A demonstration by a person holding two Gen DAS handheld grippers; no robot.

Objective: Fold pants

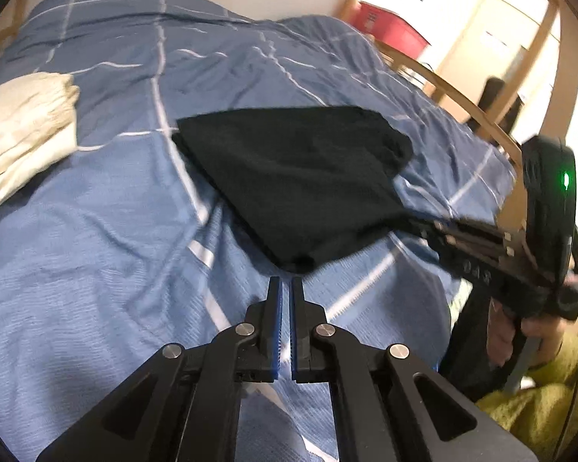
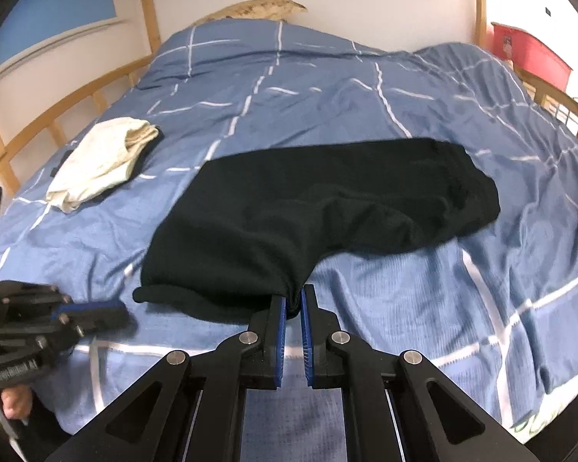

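Your right claw (image 2: 293, 304) is clamped on the near edge of the black pants (image 2: 327, 208), whose long axis runs away and to the right across the bed (image 2: 481, 308), while your left claw (image 1: 285, 288), nearly closed and empty, sits just short of their near-left corner.

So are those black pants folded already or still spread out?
Partly folded: the black pants lie doubled and rumpled on the blue duvet, one corner pinched in the right gripper.
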